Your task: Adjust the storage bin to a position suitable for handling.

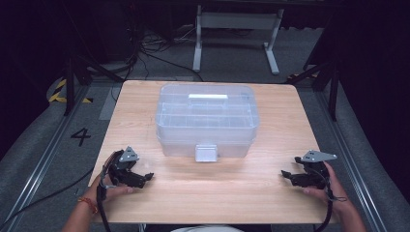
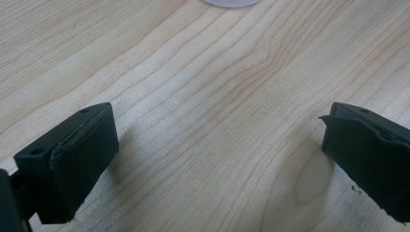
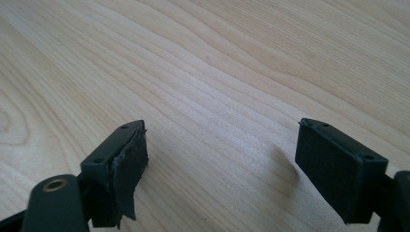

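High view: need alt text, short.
A clear lidded box sits closed mid-table, its latch facing the person. The left gripper and right gripper rest near the front corners, jaws open and pointing inward, each held in a hand.

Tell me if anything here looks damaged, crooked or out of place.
Mostly tidy: the clear plastic box sits square on the table, closed. One oddity: the right gripper has a pad whose covering looks torn and peeling at its edge.

A clear lidded box (image 1: pixel 206 120) sat mid-desk (image 1: pixel 251 193). The left claw (image 1: pixel 145 178) and right claw (image 1: pixel 286 175) rested near the front corners, well apart from it.
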`<action>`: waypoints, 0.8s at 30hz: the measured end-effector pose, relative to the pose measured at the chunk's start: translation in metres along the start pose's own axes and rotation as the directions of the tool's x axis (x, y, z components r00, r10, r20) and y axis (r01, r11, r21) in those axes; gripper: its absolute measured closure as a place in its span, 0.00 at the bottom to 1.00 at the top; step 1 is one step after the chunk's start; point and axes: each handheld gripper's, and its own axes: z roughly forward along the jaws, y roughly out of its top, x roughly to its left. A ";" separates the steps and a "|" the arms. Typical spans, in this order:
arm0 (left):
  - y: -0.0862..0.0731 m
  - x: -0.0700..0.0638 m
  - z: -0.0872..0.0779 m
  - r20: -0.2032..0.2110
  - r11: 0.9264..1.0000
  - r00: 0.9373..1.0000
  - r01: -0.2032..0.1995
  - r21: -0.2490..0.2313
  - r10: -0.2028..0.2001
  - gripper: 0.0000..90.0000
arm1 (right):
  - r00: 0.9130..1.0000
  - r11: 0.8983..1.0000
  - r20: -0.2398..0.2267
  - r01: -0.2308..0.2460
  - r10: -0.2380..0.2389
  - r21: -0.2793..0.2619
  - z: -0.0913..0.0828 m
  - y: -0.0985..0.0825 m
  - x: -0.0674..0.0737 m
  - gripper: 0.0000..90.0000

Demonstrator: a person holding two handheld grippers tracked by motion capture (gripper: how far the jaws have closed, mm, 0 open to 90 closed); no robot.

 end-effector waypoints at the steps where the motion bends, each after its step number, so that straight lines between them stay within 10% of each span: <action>1: 0.000 -0.001 0.000 0.009 1.000 1.000 0.013 0.000 -0.013 0.00 | 0.999 0.999 -0.037 -0.022 0.020 -0.038 -0.004 0.001 -0.004 0.22; 24: 0.000 -0.001 0.001 0.005 1.000 1.000 0.015 -0.001 -0.015 0.00 | 0.997 0.969 -0.001 0.071 -0.073 -0.238 -0.044 0.092 -0.008 0.29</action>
